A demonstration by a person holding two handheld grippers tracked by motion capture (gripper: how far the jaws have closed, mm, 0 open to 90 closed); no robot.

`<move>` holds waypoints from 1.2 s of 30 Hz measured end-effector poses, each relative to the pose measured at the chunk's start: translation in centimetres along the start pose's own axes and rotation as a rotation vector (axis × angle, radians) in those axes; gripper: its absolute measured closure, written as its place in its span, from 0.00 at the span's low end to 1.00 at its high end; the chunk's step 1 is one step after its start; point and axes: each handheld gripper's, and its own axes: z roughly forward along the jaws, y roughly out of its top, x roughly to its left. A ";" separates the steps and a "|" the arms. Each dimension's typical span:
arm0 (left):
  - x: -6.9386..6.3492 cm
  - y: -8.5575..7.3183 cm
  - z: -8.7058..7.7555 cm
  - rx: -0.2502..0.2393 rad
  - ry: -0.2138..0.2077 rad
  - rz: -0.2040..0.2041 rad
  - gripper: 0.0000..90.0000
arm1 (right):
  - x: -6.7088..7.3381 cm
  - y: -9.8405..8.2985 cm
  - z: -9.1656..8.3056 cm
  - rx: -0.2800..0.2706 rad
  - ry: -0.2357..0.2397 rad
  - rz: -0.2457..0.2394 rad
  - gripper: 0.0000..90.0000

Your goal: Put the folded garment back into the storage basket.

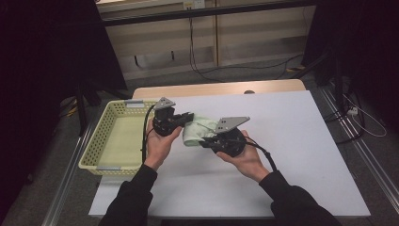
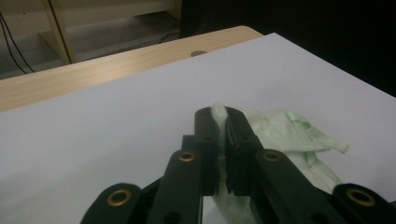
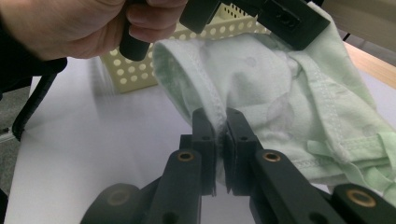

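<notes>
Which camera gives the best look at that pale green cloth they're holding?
The right gripper view: the green cloth spreads wide there, with seams, hem and ties plain, and an edge pinched in the right tool. The left gripper view shows a crumpled part beyond the left tool. The high view shows a small bundle.

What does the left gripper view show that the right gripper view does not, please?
Left gripper view alone: the wooden table edge beyond the white table cover, and shelving behind. Right gripper view alone: the perforated yellow basket, the person's left hand, and the left gripper pinching the cloth's top. Both: black jaws shut on the pale green garment.
</notes>
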 end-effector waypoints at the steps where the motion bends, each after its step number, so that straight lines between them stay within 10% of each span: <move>1: 0.1 0.1 -0.2 0.000 0.004 0.002 0.95 | 0.1 0.1 0.1 -0.001 0.001 0.001 0.94; 36: 5.4 -0.2 -6.5 -0.051 0.115 -0.041 0.95 | 2.0 5.3 6.3 -0.023 0.069 -0.061 0.94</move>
